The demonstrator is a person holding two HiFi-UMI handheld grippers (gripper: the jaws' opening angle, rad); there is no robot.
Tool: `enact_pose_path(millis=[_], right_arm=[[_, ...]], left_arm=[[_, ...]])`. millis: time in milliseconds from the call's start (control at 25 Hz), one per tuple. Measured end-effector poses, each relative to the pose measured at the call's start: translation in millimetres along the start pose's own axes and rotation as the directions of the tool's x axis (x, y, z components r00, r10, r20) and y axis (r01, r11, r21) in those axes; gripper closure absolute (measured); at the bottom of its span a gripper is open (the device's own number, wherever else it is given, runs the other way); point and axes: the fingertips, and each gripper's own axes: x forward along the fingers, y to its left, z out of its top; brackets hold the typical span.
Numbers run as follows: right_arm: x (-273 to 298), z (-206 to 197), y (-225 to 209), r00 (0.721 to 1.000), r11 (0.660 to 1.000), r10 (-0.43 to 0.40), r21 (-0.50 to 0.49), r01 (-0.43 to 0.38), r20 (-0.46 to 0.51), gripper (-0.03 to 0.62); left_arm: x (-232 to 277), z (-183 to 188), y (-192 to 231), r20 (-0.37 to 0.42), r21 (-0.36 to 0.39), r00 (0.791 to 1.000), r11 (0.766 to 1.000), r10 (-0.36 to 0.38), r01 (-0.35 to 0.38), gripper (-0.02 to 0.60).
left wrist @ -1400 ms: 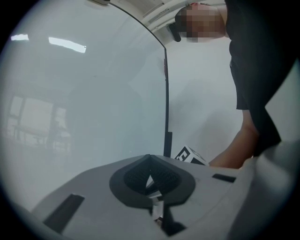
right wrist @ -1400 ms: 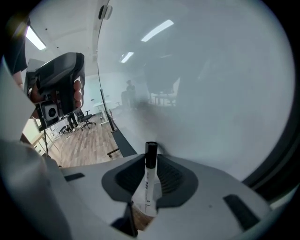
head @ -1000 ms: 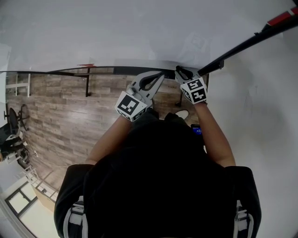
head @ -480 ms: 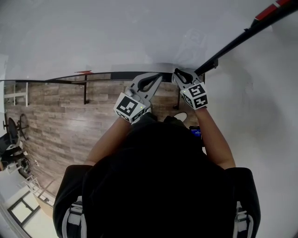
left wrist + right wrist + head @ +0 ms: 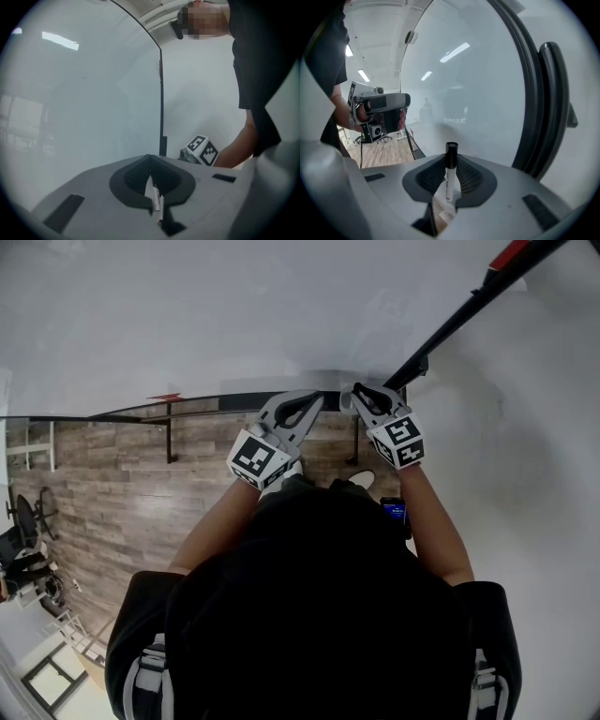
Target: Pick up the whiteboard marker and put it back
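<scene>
With your right gripper [image 5: 450, 171] pinching the marker [image 5: 449, 180] upright just in front of the whiteboard [image 5: 478, 93] and your left gripper [image 5: 151, 180] pressed together on nothing, lower the marker slowly onto the ledge [image 5: 234, 401] under the whiteboard before you loosen the pinch.

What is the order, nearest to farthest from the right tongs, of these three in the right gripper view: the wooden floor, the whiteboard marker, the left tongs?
1. whiteboard marker: centre, clamped upright in the right tongs.
2. left tongs: at the left, level with the view's middle.
3. wooden floor: lower left, well behind the left tongs.
</scene>
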Motion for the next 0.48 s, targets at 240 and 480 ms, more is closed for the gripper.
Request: enact_pose_path(millis=[240, 480], right_arm=[[-19.8, 18.7, -4.5, 0.999, 1.0, -0.02, -0.013, 0.021, 0.039, 0.528], [-53.4, 51.2, -4.8, 0.993, 0.999, -0.043, -0.026, 0.046, 0.108, 0.528]], left_arm=[[6.4, 9.8, -4.8, -0.001, 0.031, 0.999, 0.999, -0.033, 0.033, 0.578], [10.4, 23.6, -11.0, 0.011, 0.057, 0.998, 0.997, -0.06, 0.059, 0.578]])
